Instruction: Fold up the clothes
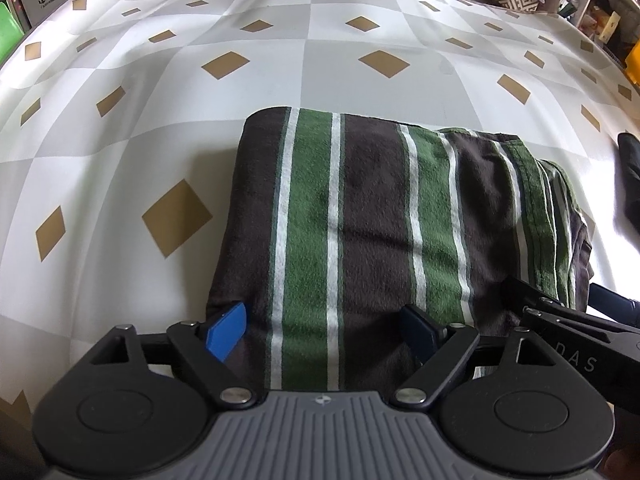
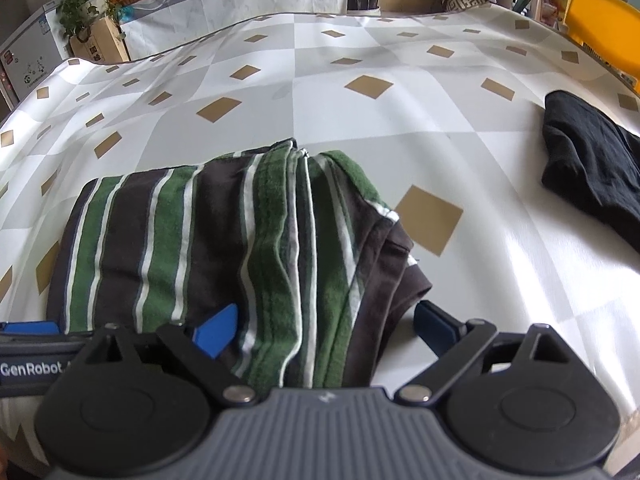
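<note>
- Looking from the left wrist: the striped shirt [image 1: 384, 232] lies folded on the tablecloth [image 1: 160, 120]. The left claw [image 1: 326, 334] is spread wide over the shirt's near edge, pinching nothing.
- Looking from the right wrist: the right claw [image 2: 326, 330] is apart too, over the shirt's bunched side. A black cloth [image 2: 592, 164] lies well right of the shirt.
- The shirt looks soft, light and floppy. Best to pinch its thick near edge.
</note>
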### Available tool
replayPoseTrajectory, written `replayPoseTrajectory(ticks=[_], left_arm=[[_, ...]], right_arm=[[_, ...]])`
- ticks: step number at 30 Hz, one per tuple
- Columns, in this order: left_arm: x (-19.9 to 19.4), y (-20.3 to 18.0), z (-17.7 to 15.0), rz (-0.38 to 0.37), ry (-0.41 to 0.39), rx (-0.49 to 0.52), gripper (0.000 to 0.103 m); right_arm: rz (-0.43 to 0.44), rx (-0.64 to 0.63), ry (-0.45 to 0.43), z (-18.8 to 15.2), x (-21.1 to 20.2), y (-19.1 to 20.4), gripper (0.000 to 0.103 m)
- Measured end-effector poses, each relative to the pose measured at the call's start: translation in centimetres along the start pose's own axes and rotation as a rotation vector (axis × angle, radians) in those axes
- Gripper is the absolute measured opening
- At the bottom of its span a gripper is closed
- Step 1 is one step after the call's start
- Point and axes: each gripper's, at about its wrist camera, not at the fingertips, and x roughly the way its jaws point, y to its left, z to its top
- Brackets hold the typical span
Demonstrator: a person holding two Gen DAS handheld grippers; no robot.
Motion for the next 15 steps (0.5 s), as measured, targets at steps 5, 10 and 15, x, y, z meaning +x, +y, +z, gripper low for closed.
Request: replayPoseTrajectory(ticks=[5, 10, 15], left_arm=[[0.6, -0.1, 1.1, 0.001, -0.008, -0.007, 0.084], [1.2, -0.2, 2.2, 0.002, -0.014, -0.011, 0.085], [1.7, -0.3, 3.2, 0.004, -0.020, -0.016, 0.086]], right_arm=[[0.002, -0.013, -0.013, 1.1, 0.9, -0.1, 0.097], [0.006, -0.023, -0.027, 2.2, 1.8, -0.2, 0.098], [0.009, -0.031, -0.048, 3.1, 2.7, -0.2, 0.099]])
